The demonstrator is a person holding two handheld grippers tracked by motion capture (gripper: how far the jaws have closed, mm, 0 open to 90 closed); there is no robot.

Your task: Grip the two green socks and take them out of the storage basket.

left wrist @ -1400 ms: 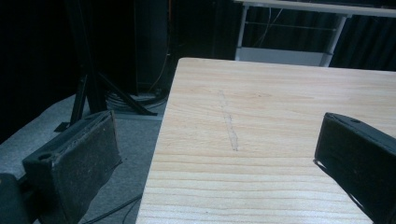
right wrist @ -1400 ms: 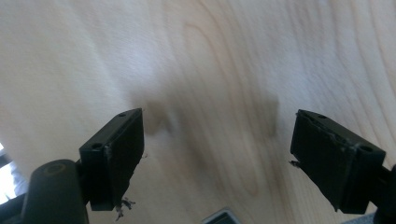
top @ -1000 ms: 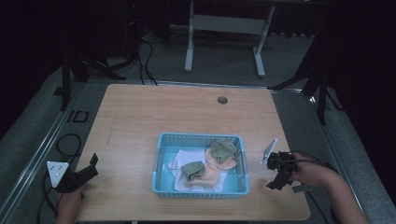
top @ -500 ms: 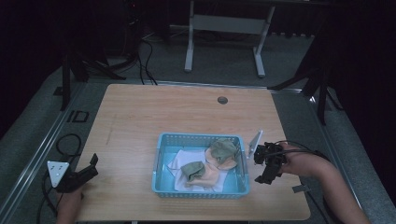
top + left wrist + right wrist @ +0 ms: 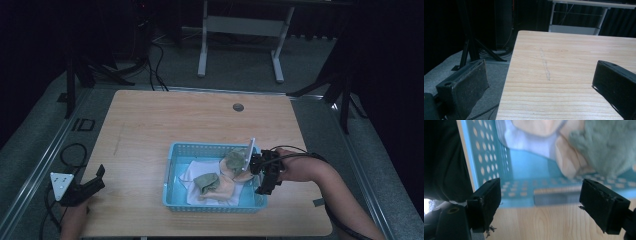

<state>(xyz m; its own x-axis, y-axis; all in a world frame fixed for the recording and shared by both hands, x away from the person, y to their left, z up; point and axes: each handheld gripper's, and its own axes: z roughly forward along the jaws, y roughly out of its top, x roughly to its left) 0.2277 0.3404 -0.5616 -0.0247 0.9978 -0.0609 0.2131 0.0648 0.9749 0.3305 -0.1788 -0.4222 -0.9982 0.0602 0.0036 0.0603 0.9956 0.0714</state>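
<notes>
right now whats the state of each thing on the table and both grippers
basket: upright on the table, holding cloths
green cloths: crumpled, lying on the other cloths
white cloth: spread flat at the bottom
left gripper: jaws open, holding nothing
right gripper: jaws open, at the basket's right wall

Wooden table (image 5: 170, 120); round grommet (image 5: 238, 107) near far edge; white frame (image 5: 240, 25) beyond.
</notes>
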